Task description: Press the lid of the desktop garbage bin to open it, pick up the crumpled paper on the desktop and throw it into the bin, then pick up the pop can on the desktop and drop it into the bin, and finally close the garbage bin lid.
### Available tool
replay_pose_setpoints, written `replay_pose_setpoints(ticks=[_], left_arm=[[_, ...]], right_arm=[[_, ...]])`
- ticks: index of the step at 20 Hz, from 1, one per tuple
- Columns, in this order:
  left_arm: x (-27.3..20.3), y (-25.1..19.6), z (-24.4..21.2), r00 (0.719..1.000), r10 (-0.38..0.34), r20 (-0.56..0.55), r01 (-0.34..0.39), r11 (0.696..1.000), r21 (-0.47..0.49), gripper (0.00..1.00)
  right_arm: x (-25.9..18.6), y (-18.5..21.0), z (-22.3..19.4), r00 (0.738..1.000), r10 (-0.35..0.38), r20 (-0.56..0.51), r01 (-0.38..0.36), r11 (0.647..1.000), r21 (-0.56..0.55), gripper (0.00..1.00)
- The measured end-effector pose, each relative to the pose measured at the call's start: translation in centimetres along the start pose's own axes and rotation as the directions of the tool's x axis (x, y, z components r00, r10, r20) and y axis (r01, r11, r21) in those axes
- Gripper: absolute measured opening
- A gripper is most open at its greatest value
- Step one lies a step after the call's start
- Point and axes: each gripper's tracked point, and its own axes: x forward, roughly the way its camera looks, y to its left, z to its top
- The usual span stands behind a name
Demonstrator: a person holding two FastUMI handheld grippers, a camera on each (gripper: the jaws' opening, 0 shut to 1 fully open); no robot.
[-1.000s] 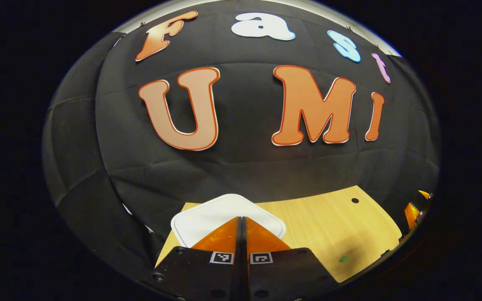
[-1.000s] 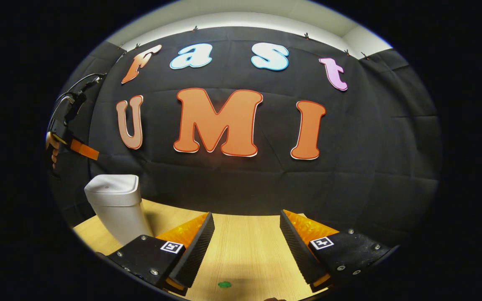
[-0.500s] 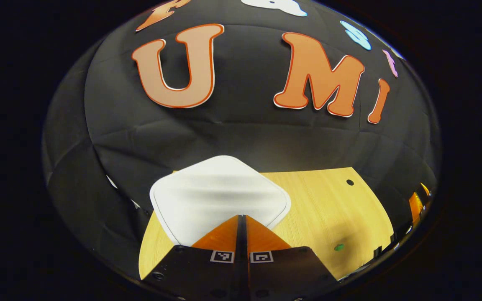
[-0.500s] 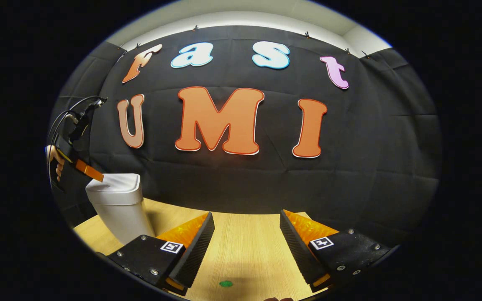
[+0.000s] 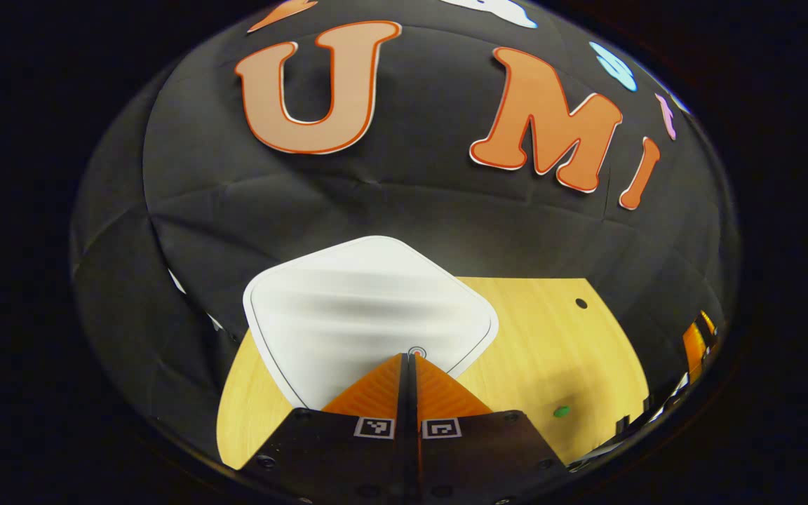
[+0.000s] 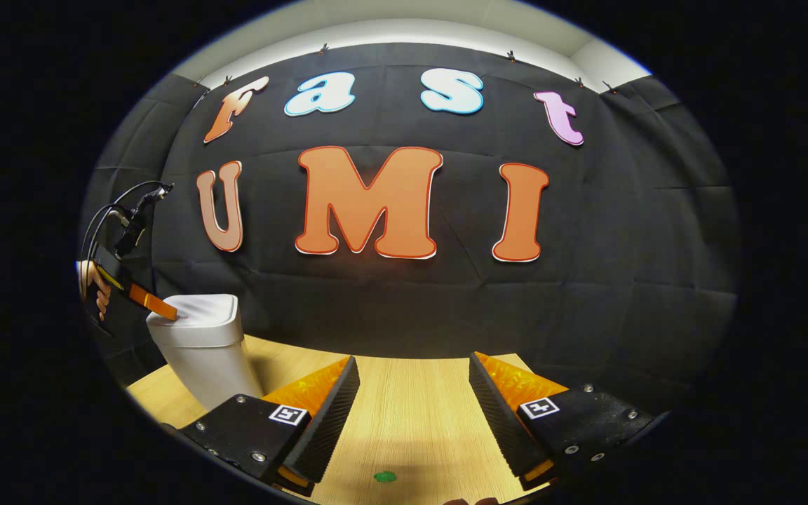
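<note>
Left gripper view: lid (image 5: 369, 308) at left gripper (image 5: 409, 355) tips.

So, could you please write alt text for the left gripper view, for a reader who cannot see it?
The left tool, shut with nothing between its fingers, has its tip at a small round mark near the front edge of the closed white bin lid. The bin stands on a wooden table, which carries a small green dot; black cloth hangs behind.
</note>
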Motion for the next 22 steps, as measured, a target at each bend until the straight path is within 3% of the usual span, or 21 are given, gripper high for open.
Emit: replay_pose_setpoints(ticks=[2, 4, 6, 7, 8, 13, 22], left_arm=[[-0.2, 0.0, 0.1, 1.0, 0.003, 0.008, -0.003, 1.0, 0.028, 0.0], [-1.0, 1.1, 0.9, 0.995, 0.096, 0.023, -0.098, 0.991, 0.093, 0.03], [-2.3, 0.8, 4.5, 0.98, 0.129, 0.152, -0.145, 0.985, 0.098, 0.0], [-3.3, -0.3, 6.5, 0.969, 0.111, 0.222, -0.133, 0.987, 0.086, 0.04], [-4.6, -1.3, 7.8, 0.961, 0.099, 0.258, -0.125, 0.988, 0.089, 0.0], [-7.9, -3.9, 10.7, 0.935, 0.065, 0.348, -0.114, 0.986, 0.124, 0.0], [-9.3, -7.0, 10.1, 0.921, 0.015, 0.389, -0.062, 0.992, 0.106, 0.0]], right_arm=[[-0.1, 0.0, 0.2, 1.0, 0.0, 0.001, 0.0, 1.0, -0.003, 0.94], [0.0, 0.0, 0.4, 1.0, 0.006, 0.002, -0.006, 1.0, -0.004, 0.94], [-0.1, -0.3, 0.7, 1.0, -0.001, 0.011, 0.001, 1.0, -0.009, 0.94], [-0.1, -0.4, 0.6, 1.0, -0.002, 0.012, 0.002, 1.0, -0.008, 0.94], [0.0, -0.3, 0.6, 1.0, -0.002, 0.009, 0.002, 1.0, -0.006, 0.94], [-0.2, -0.3, 0.8, 1.0, -0.002, 0.014, 0.002, 1.0, -0.006, 0.94], [-0.2, -0.6, 1.2, 1.0, 0.004, 0.016, -0.004, 1.0, 0.02, 0.94]])
